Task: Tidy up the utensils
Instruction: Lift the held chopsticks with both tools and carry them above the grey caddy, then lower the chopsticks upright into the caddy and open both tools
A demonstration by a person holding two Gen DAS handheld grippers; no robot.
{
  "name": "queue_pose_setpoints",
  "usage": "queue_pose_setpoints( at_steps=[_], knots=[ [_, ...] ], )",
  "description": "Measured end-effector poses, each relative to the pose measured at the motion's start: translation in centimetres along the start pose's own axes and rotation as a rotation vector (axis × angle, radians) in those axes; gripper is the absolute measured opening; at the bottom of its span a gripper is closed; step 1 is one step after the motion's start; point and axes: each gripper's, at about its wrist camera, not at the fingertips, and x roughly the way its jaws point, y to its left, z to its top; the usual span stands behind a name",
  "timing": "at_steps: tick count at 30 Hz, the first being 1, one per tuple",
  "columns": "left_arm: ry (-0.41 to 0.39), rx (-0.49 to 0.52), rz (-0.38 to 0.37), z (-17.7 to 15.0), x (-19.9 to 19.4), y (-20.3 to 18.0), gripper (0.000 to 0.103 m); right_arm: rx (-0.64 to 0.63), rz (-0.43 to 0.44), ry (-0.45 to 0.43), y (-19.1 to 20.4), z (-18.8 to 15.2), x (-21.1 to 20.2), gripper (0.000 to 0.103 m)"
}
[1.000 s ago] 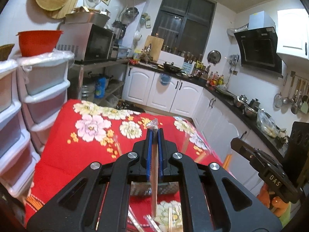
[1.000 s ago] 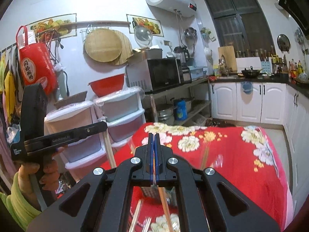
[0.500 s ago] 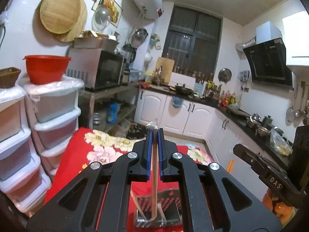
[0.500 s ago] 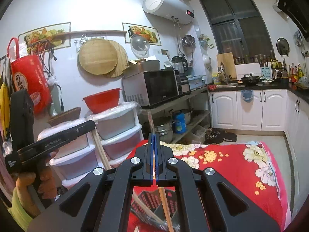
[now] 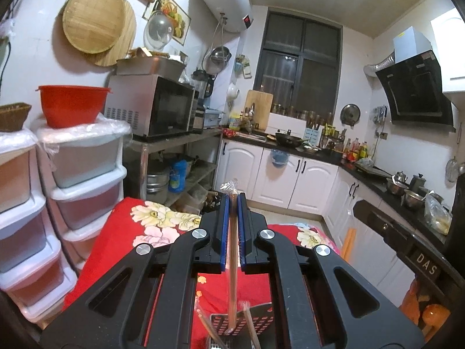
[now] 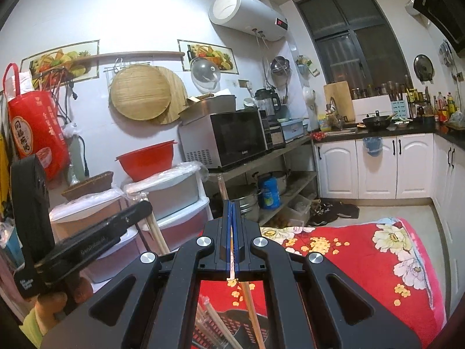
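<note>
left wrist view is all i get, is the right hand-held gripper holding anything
Observer: Yes. The right hand-held gripper is shut on a single wooden chopstick.
Operator: where's its lower end heading
Observer: It slants down over the dark slotted holder and runs out of the bottom of the picture. Other chopsticks stand in the holder.
Operator: how does my gripper look from outside
Observer: The right wrist view shows the left hand-held gripper side-on. Its pair of chopsticks hangs tilted below the fingers.
</note>
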Motion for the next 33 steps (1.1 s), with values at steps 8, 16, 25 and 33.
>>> queue_pose_setpoints(
  at_steps=[8, 16, 25, 33],
  knots=[
    [0.027, -0.025, -0.018, -2.6, 1.8, 0.9, 0.001, -0.004, -0.011, -0.001, -0.5, -1.6, 1.5, 0.001],
    [0.034, -0.015, -0.038, -4.9, 2.3, 0.5, 0.001, 0.005, 0.001, 0.011, -1.0, -3.5, 2.5, 0.001],
    [0.08, -0.01, -0.058, -7.6, 3.3, 0.4, 0.001, 0.025, 0.006, 0.033, -1.6, -5.9, 2.8, 0.001],
    [0.114, -0.014, -0.065, -9.3, 3.2, 0.6, 0.002, 0.029, -0.014, 0.057, -2.1, -7.5, 1.8, 0.001]
  ],
)
